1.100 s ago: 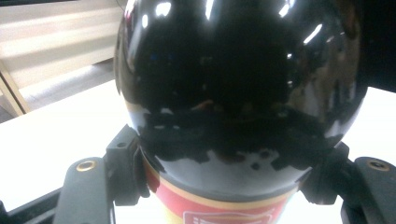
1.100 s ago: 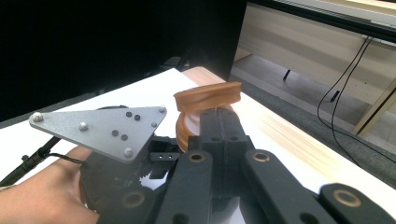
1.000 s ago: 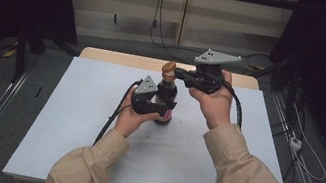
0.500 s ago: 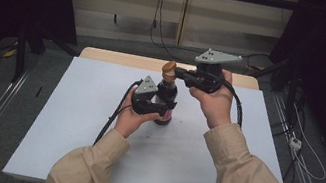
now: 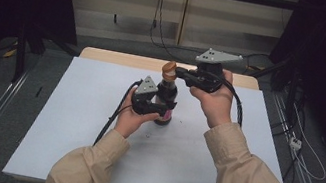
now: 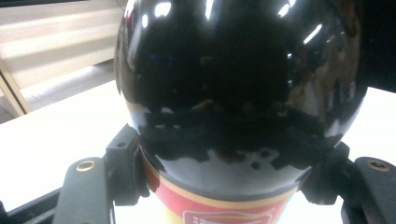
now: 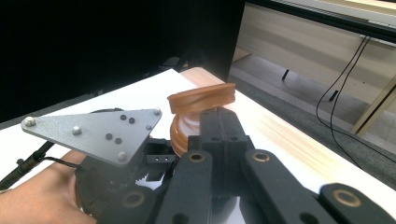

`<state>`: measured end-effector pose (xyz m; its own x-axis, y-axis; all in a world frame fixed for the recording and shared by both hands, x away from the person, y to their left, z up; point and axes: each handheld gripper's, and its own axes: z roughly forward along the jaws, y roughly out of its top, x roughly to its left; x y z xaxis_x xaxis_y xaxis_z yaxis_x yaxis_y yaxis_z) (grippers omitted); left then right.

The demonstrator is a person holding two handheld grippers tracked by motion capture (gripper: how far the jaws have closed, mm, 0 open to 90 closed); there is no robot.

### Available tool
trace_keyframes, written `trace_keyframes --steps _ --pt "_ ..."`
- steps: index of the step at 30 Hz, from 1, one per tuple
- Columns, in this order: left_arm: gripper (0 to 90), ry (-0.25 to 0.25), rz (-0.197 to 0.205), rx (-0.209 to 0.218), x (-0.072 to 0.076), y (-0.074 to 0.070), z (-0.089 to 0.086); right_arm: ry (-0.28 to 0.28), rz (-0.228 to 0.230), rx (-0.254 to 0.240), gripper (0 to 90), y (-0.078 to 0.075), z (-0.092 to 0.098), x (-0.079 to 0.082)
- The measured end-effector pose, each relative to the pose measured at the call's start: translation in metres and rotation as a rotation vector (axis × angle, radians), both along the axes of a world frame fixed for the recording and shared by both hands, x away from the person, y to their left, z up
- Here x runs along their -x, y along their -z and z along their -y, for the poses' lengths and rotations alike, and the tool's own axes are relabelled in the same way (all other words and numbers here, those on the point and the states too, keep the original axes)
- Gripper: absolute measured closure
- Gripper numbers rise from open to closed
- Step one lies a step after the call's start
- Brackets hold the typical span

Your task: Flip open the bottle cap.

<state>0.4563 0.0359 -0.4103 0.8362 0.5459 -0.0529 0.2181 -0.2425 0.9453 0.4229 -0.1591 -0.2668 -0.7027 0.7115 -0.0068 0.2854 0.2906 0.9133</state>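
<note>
A dark glossy bottle (image 5: 165,103) with a red-and-cream label stands upright near the middle of the white table (image 5: 69,120), a little toward twelve o'clock from the centre in the high view. The left gripper (image 5: 160,107) comes in from the bottle's nine o'clock side and clamps its lower body; in the left gripper view the two black jaws press on either side of the bottle (image 6: 238,93) just above the label band, so this gripper is pinching the bottle.

The right gripper (image 5: 178,74) reaches in from about three o'clock, level with the bottle's top, held in the person's right hand (image 5: 212,100). Its jaws are pressed together at the brown flip cap (image 5: 169,70). In the right gripper view the cap's (image 7: 198,114) hinged lid stands tilted open above its base, and the closed jaw tips lie against that base at its five o'clock side; whether they actually pinch part of it cannot be told. The left gripper's grey three-cornered plate (image 7: 95,133) shows at nine o'clock from the cap, above the person's left hand (image 7: 37,196).
</note>
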Motion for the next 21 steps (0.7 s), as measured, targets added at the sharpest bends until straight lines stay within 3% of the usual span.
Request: trace_keyframes --steps 21 --pt "30.8 -0.001 0.000 0.000 0.0003 0.0001 0.0000 0.003 -0.004 0.010 90.0 -0.0013 -0.0010 -0.0001"
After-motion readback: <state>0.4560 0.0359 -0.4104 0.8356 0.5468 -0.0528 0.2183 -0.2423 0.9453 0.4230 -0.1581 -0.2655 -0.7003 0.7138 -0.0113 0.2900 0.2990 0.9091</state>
